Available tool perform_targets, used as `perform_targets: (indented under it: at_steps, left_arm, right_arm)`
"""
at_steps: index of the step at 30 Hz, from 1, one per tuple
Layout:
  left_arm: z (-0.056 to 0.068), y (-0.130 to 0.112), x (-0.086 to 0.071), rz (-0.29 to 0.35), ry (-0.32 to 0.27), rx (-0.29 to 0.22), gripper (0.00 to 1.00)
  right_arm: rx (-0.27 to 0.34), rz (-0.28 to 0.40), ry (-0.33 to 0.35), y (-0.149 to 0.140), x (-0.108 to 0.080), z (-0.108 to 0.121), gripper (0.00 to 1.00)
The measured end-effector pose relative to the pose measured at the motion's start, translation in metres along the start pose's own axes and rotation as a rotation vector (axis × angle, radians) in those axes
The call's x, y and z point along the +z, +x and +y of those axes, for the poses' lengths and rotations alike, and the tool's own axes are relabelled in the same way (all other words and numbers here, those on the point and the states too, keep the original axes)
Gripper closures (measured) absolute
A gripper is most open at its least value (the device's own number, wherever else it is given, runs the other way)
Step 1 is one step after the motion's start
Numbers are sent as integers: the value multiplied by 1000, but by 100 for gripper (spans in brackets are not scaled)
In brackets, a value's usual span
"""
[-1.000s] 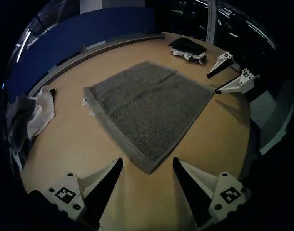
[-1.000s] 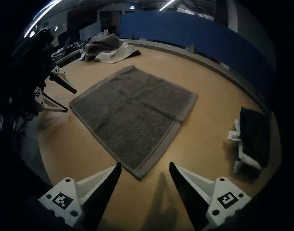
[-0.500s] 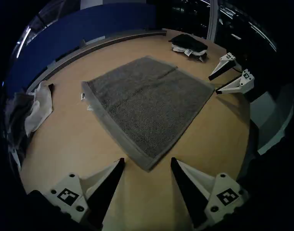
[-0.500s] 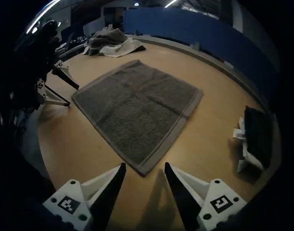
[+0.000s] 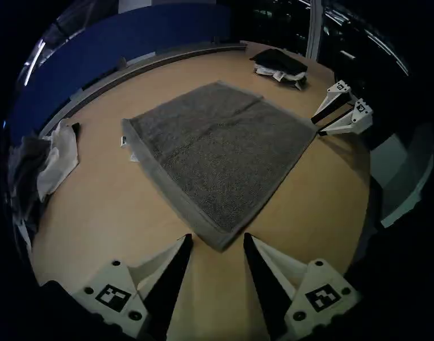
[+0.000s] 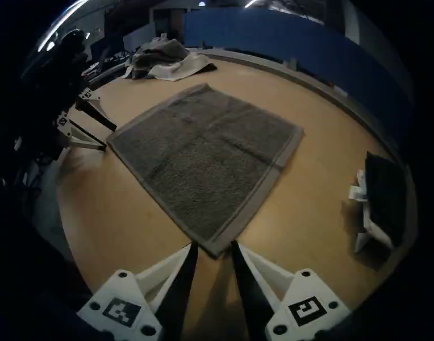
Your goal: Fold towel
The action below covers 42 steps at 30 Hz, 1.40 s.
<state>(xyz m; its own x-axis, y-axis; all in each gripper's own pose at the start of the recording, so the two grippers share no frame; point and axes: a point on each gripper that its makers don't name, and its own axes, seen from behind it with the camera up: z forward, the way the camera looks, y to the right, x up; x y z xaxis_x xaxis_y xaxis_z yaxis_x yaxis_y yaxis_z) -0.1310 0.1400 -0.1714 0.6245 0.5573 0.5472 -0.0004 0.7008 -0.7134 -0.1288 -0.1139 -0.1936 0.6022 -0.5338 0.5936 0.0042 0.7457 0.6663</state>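
The grey towel (image 5: 222, 148) lies spread flat and square on the wooden counter (image 5: 132, 216), one layer thick, with a woven band along two edges. It looks like soft, fairly thick terry. I would expect it to be limp and light, to sag from wherever it is lifted, and to drag a little on the wood rather than slide freely. The corners are the places to take hold, pinching through the band, where the cloth is firmer and less likely to slip out.

The left gripper (image 5: 217, 236) stands at one near corner with its fingers (image 5: 171, 273) apart and the corner tip lying between them, unclamped. The right gripper (image 6: 213, 244) is at the neighbouring corner. Its fingers (image 6: 180, 284) are closer together, though a gap remains and the corner sits in it. Each gripper also appears farther off in the other's view — the right one at (image 5: 316, 128), the left at (image 6: 110, 139).

The light is dim. Whether either pair of tips already touches the cloth is hard to tell, as the corner's underside is hidden. A small white scrap (image 5: 125, 140) at the towel's far-left edge may be a care tag. A pale pile of cloths (image 5: 52, 165) is cut off at the edge of the left gripper view, and a dark folded stack (image 6: 384, 204) sits well apart from the towel.
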Motion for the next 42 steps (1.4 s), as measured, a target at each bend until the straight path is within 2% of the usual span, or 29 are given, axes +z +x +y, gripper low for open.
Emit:
perform_targets:
  at_steps: [2,4,5,8,13,20,24,42]
  left_arm:
    - [-1,0,0,-1,4,5,51]
    - [0,0,1,-2,6,8,60]
    - [0,0,1,-3,7,9,62]
    - [1,1,1,-2,8,8,65]
    - [0,2,1,-3,8,3,71]
    - [1,3,2,-3,12,19,79]
    - [1,5,1,8,17,30,90]
    - [7,7,-1,-12,-9,4,94]
  right_arm:
    - [3,-2,0,-1,1,0,55]
    - [5,-3,0,-1,2,-1,55]
    - [5,-3,0,-2,3,-1,55]
    - [7,-3,-4,-1,4,0,64]
    - [11,-3,3,-2,5,-1,68]
    - [13,-2,16,-2,5,-3,80]
    - [5,2,14,-1,5,-3,85]
    - [9,15,0,10,-1,4,92]
